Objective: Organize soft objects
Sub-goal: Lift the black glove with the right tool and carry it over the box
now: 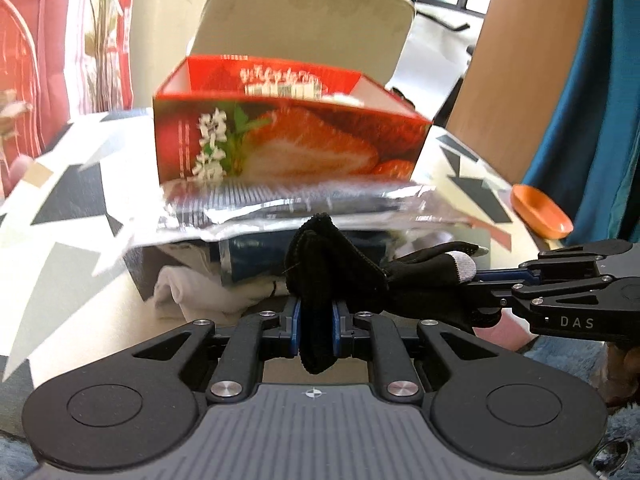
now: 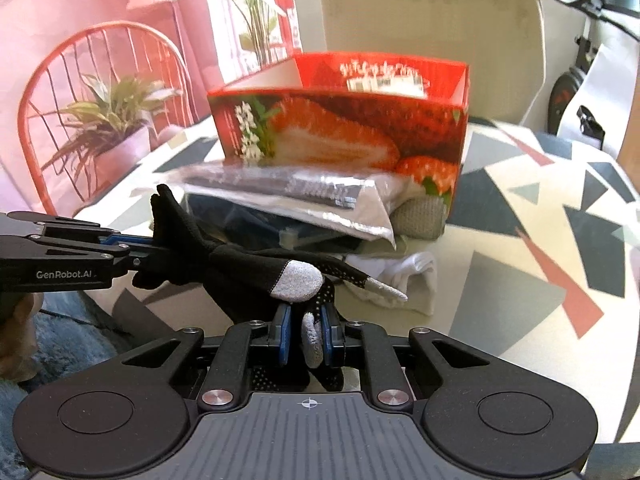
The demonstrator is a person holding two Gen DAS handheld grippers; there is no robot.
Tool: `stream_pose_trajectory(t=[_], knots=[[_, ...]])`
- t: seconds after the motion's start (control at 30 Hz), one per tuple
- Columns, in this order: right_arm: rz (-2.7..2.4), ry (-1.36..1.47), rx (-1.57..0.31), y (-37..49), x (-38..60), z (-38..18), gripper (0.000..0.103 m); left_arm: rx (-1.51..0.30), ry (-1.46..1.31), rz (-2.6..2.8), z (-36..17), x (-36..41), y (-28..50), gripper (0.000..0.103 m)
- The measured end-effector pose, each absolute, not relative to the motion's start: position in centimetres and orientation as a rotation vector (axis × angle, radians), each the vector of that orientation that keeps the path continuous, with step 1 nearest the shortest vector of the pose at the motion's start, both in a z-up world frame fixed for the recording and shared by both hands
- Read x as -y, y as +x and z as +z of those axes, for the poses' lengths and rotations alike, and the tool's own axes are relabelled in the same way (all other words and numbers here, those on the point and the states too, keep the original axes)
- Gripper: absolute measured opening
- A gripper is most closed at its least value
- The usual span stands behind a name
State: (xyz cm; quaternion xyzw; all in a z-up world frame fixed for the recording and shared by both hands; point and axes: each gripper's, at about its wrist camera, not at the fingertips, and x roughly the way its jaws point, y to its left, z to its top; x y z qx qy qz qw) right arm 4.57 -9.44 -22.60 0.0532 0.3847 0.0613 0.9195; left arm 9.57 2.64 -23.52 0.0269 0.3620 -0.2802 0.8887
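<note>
A black glove [image 1: 340,272] with grey fingertips hangs stretched between both grippers, above the table. In the left wrist view my left gripper [image 1: 316,314] is shut on the glove's cuff end. My right gripper [image 1: 478,276] comes in from the right, clamped on the finger end. In the right wrist view my right gripper [image 2: 306,330] is shut on a grey-tipped finger of the glove [image 2: 240,264], and my left gripper [image 2: 148,254] holds the cuff at the left. An open red strawberry-print box [image 1: 288,136] [image 2: 344,128] stands behind.
A silvery plastic package [image 1: 280,208] [image 2: 288,196] lies on dark items before the box. White socks [image 1: 192,288] [image 2: 408,276] lie on the patterned tablecloth [image 2: 540,240]. An orange dish [image 1: 540,210] sits at the right edge. A beige chair [image 2: 432,12] stands behind.
</note>
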Motion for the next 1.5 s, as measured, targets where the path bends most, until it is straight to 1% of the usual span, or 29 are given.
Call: stream_pose_trajectory(t=[0.3,0.43,0.57,0.77,1.0,1.13,1.33,1.5], knots=[[0.115,0.060,-0.630,2.3,8.9,-18.7,0.014,-0.608,0.113,-0.604,-19.4,-2.3,7.4,0.016],[0.120,0.041,-0.583,2.4,9.0,-17.0,0.014,-0.584,0.100,-0.602,-17.8,-2.2,7.9,0.016],[0.130,0.018,-0.542,3.6,9.2,-15.2,0.014,-0.561,0.079,-0.600,-16.6,-2.2,9.3,0.016],[0.147,-0.005,-0.509,7.7,10.1,-12.7,0.014,-0.525,0.078,-0.579,-14.4,-1.4,12.7,0.016],[0.158,-0.049,-0.491,14.5,11.5,-11.0,0.014,-0.543,0.069,-0.546,-12.5,-0.6,19.4,0.016],[0.147,-0.078,-0.483,18.9,12.2,-10.6,0.014,-0.576,0.047,-0.535,-12.5,-0.6,23.6,0.016],[0.128,-0.090,-0.476,24.6,13.6,-11.7,0.014,-0.698,-0.048,-0.516,-14.1,-0.1,30.2,0.016],[0.130,-0.083,-0.540,28.0,13.9,-14.3,0.014,-0.799,0.003,-0.471,-16.7,1.0,33.1,0.016]])
